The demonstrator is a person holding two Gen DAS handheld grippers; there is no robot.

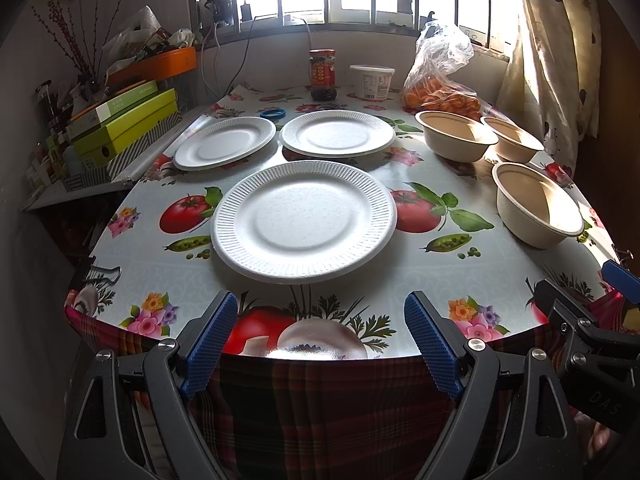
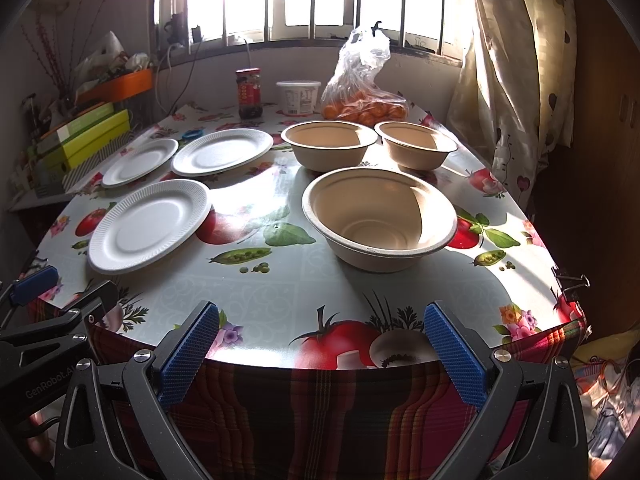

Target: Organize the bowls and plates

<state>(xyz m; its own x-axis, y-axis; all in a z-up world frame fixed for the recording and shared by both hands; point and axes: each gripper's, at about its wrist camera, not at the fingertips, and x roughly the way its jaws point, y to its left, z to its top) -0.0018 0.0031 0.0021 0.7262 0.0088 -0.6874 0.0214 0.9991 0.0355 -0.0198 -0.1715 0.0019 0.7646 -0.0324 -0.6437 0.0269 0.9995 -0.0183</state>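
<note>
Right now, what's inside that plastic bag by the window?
Small orange fruits fill the bottom of the plastic bag; the crinkled film blurs them, so their count and exact kind stay unclear.

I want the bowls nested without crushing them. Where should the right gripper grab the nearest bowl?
Probably the near rim of the nearest bowl, approached from the table's front edge. It stands upright and open, so one finger can go inside and one outside the thin wall. The open right gripper already faces it.

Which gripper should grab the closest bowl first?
Probably the right hand-held gripper: it is open, and the nearest bowl sits straight ahead of it. The left hand-held gripper faces the nearest plate.
</note>
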